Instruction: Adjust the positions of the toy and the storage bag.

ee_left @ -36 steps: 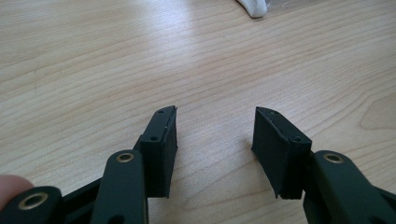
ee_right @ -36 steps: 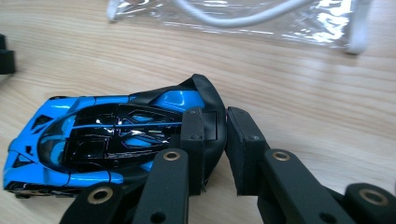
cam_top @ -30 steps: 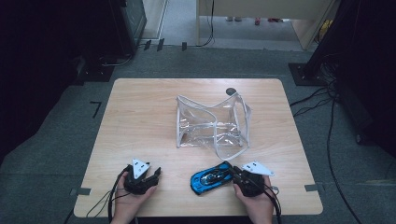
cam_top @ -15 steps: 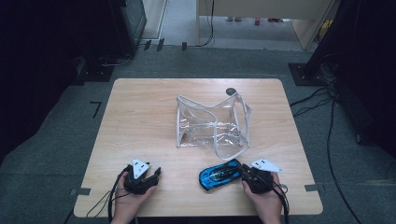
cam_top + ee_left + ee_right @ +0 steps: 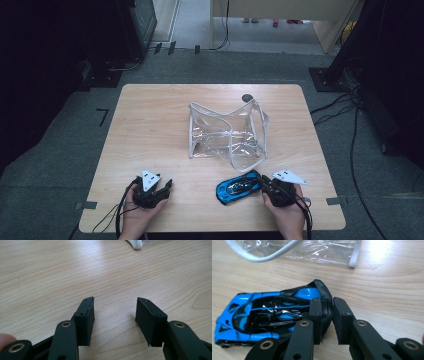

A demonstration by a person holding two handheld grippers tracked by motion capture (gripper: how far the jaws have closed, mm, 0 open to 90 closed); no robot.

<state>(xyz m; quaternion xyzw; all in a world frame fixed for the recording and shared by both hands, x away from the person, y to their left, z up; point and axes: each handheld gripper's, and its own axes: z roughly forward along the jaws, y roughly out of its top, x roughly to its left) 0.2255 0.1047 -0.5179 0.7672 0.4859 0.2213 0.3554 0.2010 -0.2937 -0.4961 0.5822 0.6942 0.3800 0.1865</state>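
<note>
the blue toy car (image 5: pixel 239 186) is clamped at its rear by the right gripper (image 5: pixel 265 186), near the table's (image 5: pixel 150 125) front edge, just before the clear bag (image 5: pixel 227 132). the left gripper (image 5: pixel 159 191) is held apart-jawed over bare wood, with open room around it.

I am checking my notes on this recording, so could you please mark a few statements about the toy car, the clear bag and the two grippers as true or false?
1. The right gripper is closed on the rear end of the blue toy car. True.
2. The toy car sits inside the clear bag. False: it lies on the table, in front of the bag.
3. The left gripper holds nothing, its jaws apart. True.
4. The clear bag lies flat and folded. False: it stands open.
</note>
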